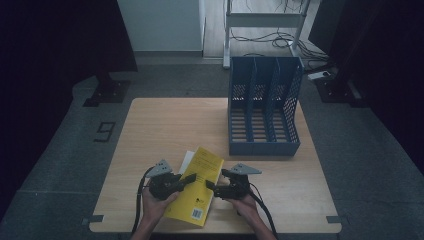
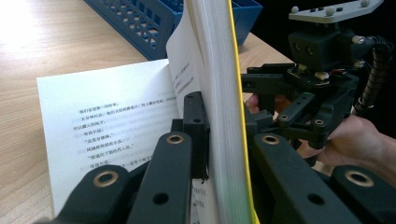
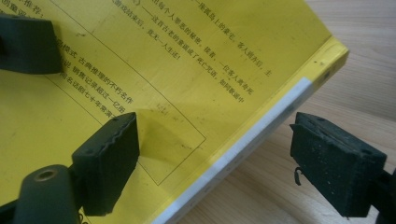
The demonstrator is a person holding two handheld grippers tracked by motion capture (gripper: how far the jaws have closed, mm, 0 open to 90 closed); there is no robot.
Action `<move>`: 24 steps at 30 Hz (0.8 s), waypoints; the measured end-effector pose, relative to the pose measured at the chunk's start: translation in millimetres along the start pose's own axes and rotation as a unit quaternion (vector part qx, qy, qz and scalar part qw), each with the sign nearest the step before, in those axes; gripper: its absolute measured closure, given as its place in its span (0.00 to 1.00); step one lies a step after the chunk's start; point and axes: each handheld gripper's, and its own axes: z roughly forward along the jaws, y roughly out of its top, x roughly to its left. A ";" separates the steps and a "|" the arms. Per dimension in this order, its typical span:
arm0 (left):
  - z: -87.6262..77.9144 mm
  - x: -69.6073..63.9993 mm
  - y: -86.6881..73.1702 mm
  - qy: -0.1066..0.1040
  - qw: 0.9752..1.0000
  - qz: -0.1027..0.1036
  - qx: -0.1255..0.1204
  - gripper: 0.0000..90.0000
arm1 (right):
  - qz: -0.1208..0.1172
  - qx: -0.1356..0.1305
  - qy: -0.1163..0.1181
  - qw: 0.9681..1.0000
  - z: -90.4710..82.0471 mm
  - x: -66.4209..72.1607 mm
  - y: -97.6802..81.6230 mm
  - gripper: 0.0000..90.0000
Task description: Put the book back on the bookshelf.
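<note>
Each black tool carries a grey three-cornered plate and black cable.

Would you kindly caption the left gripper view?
Left gripper clamps the yellow book's lifted pages.

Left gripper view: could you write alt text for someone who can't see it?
Two black jaws clamp a thick stack of pages of a yellow book, lifted above a flat printed page. Beyond are the other gripper, a hand and a blue file rack.
</note>
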 end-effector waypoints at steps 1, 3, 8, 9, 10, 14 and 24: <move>-0.5 -0.8 0.3 0.000 1.000 0.001 0.001 0.91 | 0.001 -0.001 0.002 1.000 0.1 0.0 0.0 0.16; -1.5 -2.8 1.2 0.002 1.000 0.005 0.002 0.91 | 0.003 -0.003 0.005 1.000 0.5 0.0 0.0 0.15; -3.5 -5.6 2.3 0.001 1.000 0.011 0.002 0.91 | 0.018 -0.003 0.025 1.000 1.4 -2.1 -0.6 0.14; -3.4 -5.5 2.3 0.000 1.000 0.010 0.002 0.91 | 0.021 -0.005 0.028 0.999 1.7 -2.4 -0.9 0.14; -3.4 -5.2 2.1 -0.001 1.000 0.008 0.002 0.91 | 0.020 -0.006 0.029 0.999 1.5 -1.9 -0.9 0.15; -4.9 -2.5 2.6 -0.008 1.000 0.005 0.005 0.91 | 0.013 -0.007 0.027 1.000 0.5 0.3 -1.0 0.15; -12.7 6.7 2.7 -0.018 1.000 -0.003 0.011 0.91 | -0.005 -0.031 0.011 0.999 -9.9 5.8 3.3 0.29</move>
